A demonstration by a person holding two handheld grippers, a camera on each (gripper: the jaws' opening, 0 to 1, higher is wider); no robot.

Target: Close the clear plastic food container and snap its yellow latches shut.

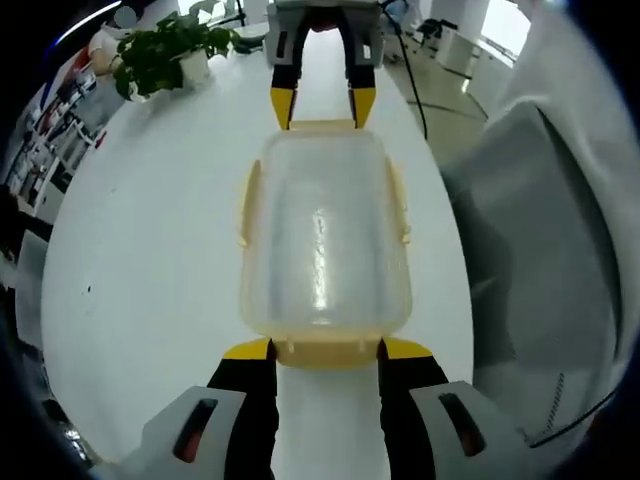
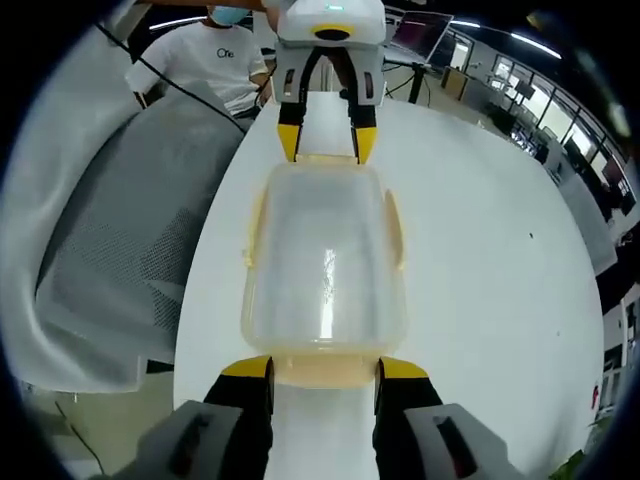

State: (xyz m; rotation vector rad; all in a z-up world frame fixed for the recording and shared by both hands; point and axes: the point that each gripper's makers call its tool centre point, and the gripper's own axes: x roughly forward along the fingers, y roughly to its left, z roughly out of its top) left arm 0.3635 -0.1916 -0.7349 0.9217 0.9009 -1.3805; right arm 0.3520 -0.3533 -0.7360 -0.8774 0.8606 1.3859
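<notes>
Both tongs, left (image 1: 325, 349) and right (image 2: 325, 367), stood wide at opposite ends of the container (image 1: 325, 245); uneven pressing might have skidded it across the table (image 1: 150, 250).

I see the container (image 1: 322, 255), cloudy glossy plastic with matt yellow latches (image 1: 325, 350), on a smooth white tabletop (image 1: 150, 280).

Container (image 1: 325, 240) lies mid-table (image 1: 150, 270); left gripper (image 1: 325, 352) and right gripper (image 1: 322, 108) block its two short ends. Bare tabletop along both long sides. Potted plant (image 1: 165, 50) near far edge; mesh chair (image 1: 540, 230) beside one long edge.
</notes>
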